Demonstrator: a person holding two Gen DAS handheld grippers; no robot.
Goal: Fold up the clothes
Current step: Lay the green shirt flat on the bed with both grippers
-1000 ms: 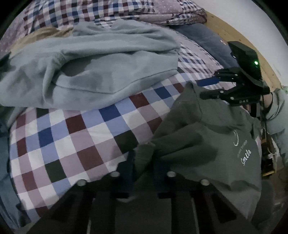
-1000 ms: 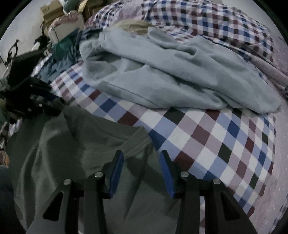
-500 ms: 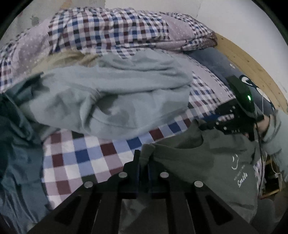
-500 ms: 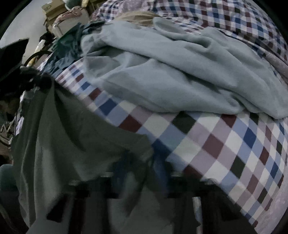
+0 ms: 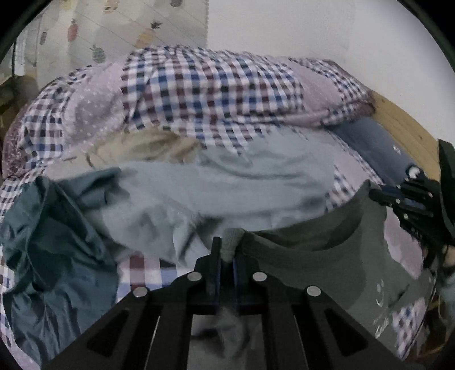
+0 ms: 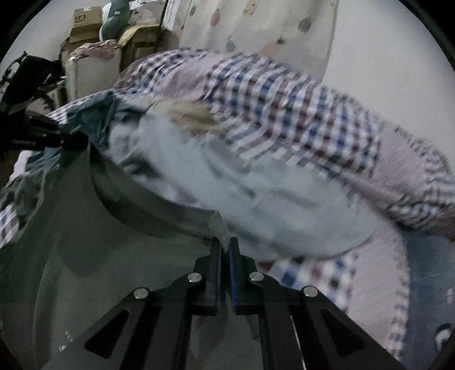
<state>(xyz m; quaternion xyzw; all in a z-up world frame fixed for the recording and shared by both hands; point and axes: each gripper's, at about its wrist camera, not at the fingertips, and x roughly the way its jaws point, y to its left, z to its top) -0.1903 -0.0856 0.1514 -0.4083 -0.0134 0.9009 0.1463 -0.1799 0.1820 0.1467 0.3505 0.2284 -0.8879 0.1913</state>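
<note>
Shirt (image 5: 327, 256) had just left the checked bed (image 5: 145, 270): both grippers, left (image 5: 226, 259) and right (image 6: 224, 253), were clenched on its top edge and had risen, stretching it between them. Judging by that, it hung ready for laying flat.

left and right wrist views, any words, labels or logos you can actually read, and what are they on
"SF": printed on the cardboard box at the top left of the right wrist view.
White script under a small smile mark on the grey-green t-shirt, left wrist view: too blurred to read.
Fruit prints on the curtain: pictures only, no text.
Pale print on the dark blue pillow: too small to tell.
</note>
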